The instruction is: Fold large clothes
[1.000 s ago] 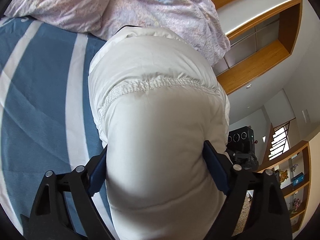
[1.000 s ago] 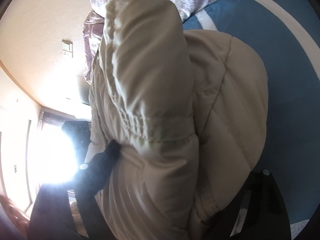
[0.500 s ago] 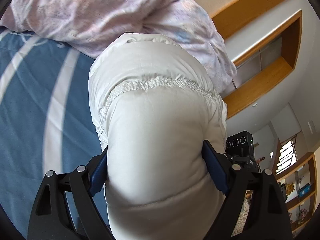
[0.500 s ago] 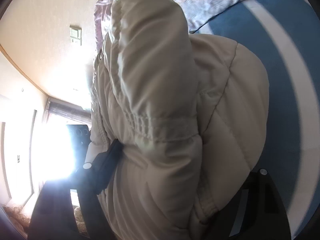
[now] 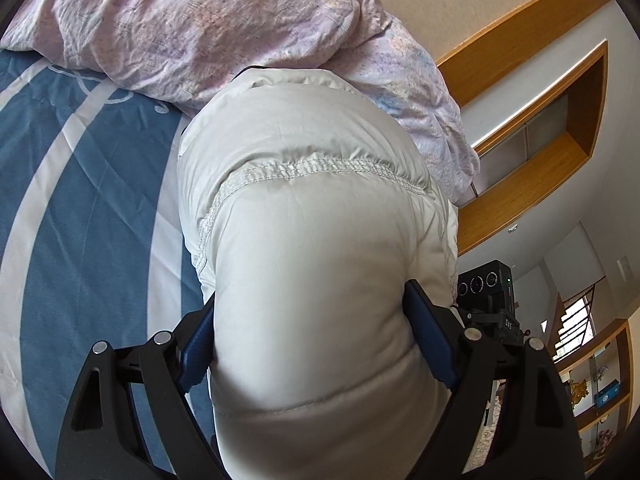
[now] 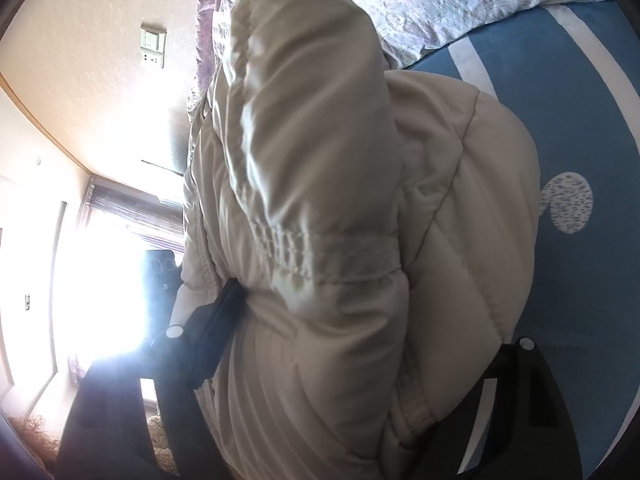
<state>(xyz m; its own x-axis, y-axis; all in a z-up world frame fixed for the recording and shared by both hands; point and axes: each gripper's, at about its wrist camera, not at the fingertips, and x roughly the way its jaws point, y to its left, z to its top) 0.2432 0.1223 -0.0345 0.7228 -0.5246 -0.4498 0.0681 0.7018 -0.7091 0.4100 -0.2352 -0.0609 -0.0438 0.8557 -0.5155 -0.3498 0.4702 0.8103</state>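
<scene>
A puffy off-white quilted jacket [image 5: 312, 240] fills both views, bunched into a thick bundle and lifted over the blue and white striped bed cover [image 5: 80, 200]. My left gripper [image 5: 316, 320] is shut on a thick fold of the jacket, its blue pads pressed into both sides. My right gripper [image 6: 360, 328] is shut on another thick fold of the jacket [image 6: 340, 200]; its left finger [image 6: 216, 320] digs into the fabric, and its right finger is mostly hidden behind the padding.
A crumpled pale pink floral duvet [image 5: 208, 24] lies at the head of the bed behind the jacket. A black camera on a tripod [image 5: 490, 296] stands beside the bed. Wooden wall shelves [image 5: 560, 128] and a bright window [image 6: 100, 280] lie beyond.
Both grippers have carried the jacket bundle toward the head of the bed; the pink duvet now takes up more of both views. The grips on the jacket are unchanged.
</scene>
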